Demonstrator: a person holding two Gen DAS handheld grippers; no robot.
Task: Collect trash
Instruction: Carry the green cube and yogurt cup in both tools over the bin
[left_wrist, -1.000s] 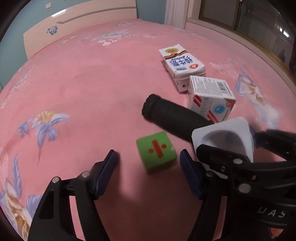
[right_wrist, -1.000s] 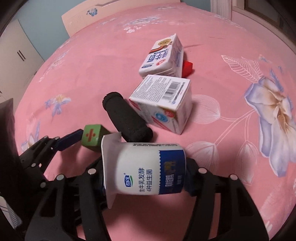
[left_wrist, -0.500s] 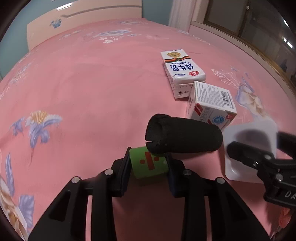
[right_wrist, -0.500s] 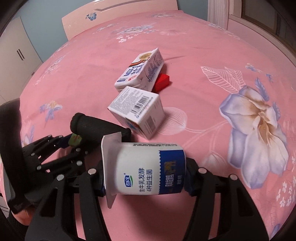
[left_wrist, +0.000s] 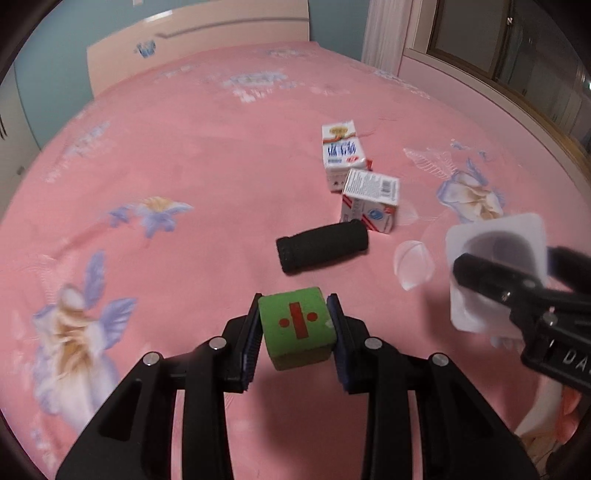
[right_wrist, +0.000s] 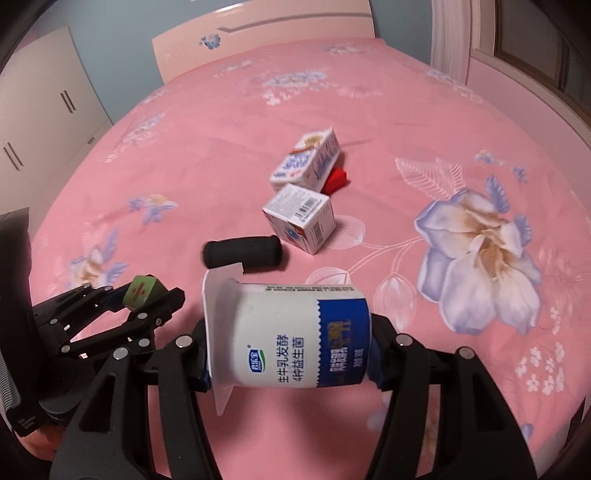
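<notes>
- Since a second ago your left gripper (left_wrist: 294, 325) has closed on the green block (left_wrist: 295, 326) and lifted it off the bed; the black foam roll (left_wrist: 322, 245) that lay just beside the block now sits farther off.
- Your left gripper's blue pads press the block's two sides, with its red-marked face turned up.
- Your right gripper (right_wrist: 291, 350) has risen too and still clamps the yogurt cup (right_wrist: 295, 338), which lies sideways between the pads, its open rim to the left and its blue band to the right.
- In the left wrist view that cup (left_wrist: 496, 273) shows at the right edge, mouth facing the camera.
- The foam roll lies on the pink flowered bedspread (left_wrist: 184, 155), past both grippers.
- Just beyond the roll's right end stands a small carton (right_wrist: 301, 223) with a barcode on top; it looks to touch the roll, though I cannot tell for sure.
- A second carton (right_wrist: 306, 160) lies behind it, farther away.
- A red block (right_wrist: 334, 180) lies beside the far carton's right side.
- A headboard (right_wrist: 258, 37) stands at the far end of the bed.
</notes>
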